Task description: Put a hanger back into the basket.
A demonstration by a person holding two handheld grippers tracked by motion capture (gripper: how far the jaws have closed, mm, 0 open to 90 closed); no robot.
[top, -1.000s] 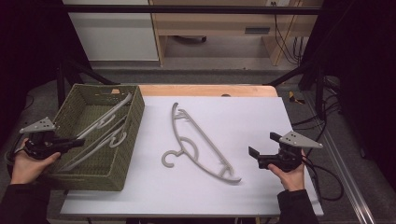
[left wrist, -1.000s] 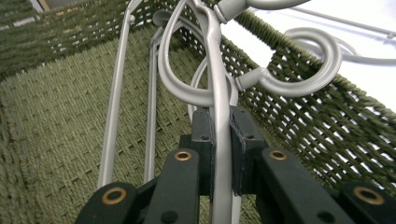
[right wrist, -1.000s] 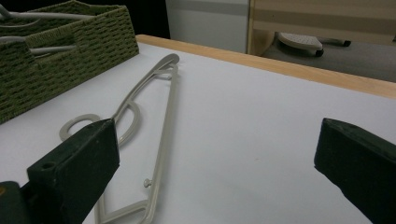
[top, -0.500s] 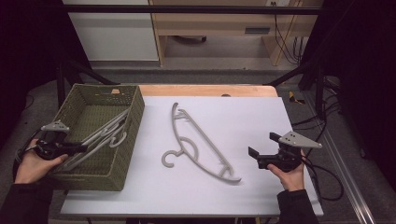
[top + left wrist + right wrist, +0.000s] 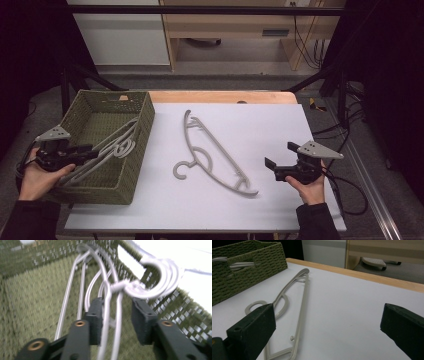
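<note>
The left claw [image 5: 116, 317] is just opening, released around the basket's [image 5: 136, 150] hangers [image 5: 107, 150], whose long axes are running diagonally; the right claw [image 5: 272, 167] is gaping.

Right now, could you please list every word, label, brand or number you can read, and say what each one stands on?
None: no readable text on the basket, the hangers, the table or either gripper.
A small dark panel on the wooden furniture behind is too small to read.
</note>
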